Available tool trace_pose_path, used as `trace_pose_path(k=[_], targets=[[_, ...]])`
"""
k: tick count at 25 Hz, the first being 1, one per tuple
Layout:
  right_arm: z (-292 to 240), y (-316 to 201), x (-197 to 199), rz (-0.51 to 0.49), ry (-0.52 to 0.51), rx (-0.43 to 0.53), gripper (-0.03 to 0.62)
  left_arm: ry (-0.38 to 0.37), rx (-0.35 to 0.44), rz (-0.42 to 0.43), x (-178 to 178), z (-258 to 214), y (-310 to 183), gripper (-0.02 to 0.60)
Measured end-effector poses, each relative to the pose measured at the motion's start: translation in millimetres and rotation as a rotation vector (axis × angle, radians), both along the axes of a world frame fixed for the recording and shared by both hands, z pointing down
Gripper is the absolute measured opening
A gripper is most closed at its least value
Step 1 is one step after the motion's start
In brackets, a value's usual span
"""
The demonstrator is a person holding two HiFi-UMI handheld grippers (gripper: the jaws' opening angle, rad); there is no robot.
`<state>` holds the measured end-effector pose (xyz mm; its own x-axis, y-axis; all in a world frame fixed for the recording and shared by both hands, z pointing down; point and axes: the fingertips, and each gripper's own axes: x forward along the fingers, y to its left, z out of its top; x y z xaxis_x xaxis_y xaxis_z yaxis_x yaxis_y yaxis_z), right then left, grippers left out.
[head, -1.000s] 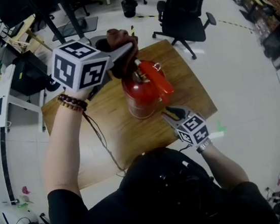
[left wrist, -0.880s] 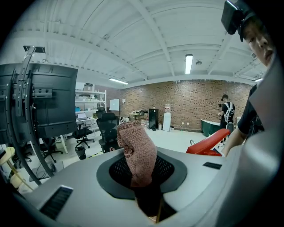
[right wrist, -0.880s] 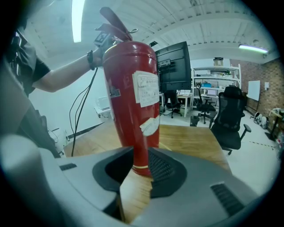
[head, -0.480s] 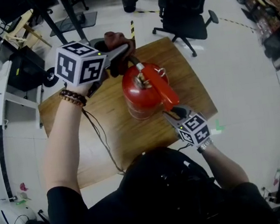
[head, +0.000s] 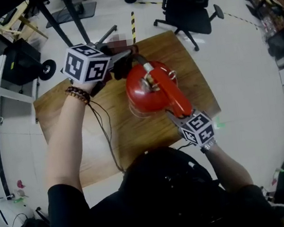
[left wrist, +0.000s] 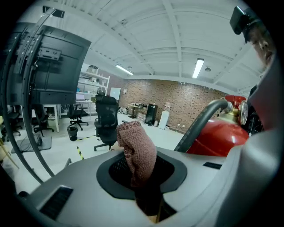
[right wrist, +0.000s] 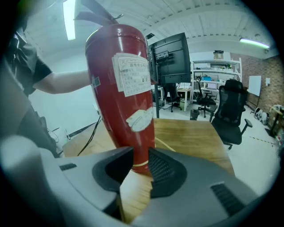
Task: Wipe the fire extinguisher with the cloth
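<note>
The fire extinguisher (head: 149,88) stands upright near the middle of the wooden counter (head: 79,150). The left tongs (left wrist: 144,179) are clamped on the brown cloth (left wrist: 137,148), whose free fold sticks up beyond the pads. In the head view the cloth sits at about 10 o'clock of the red cylinder, close to its top, though I cannot tell whether it touches yet. From the left gripper view the red shoulder, the grey hose (left wrist: 199,124) and the gauge (left wrist: 243,113) lie at 2 to 3 o'clock of the cloth. The wipe should therefore probably begin by swinging the fold that way until fabric, not plastic, meets the metal. The right tongs (right wrist: 141,170) stand apart with nothing between them, low at the foot of the cylinder, at about 5 o'clock of it in the head view. A tall, narrow body like this is likely to rock under a sideways push. It seems wise to keep the right tongs close to the base as a stop, or to press with the cloth towards them rather than away. Long strokes from the shoulder downwards, with light pressure and a firm hold on the cloth, ought to work best. Pass gently over the paper label (right wrist: 133,73) so its edges do not lift. Keep the fold clear of the hose and valve parts, where it could snag and pull free.
</note>
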<state>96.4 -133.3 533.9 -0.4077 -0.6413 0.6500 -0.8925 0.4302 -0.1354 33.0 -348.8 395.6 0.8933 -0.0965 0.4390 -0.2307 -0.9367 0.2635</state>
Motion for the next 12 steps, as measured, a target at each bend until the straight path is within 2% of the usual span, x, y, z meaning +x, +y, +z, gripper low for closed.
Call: trace_pose_path(k=[12], targets=[[11, 0, 8, 0.011, 0.014, -0.049, 0.132, -0.078, -0.158, 0.03, 4, 111, 9, 0.067]])
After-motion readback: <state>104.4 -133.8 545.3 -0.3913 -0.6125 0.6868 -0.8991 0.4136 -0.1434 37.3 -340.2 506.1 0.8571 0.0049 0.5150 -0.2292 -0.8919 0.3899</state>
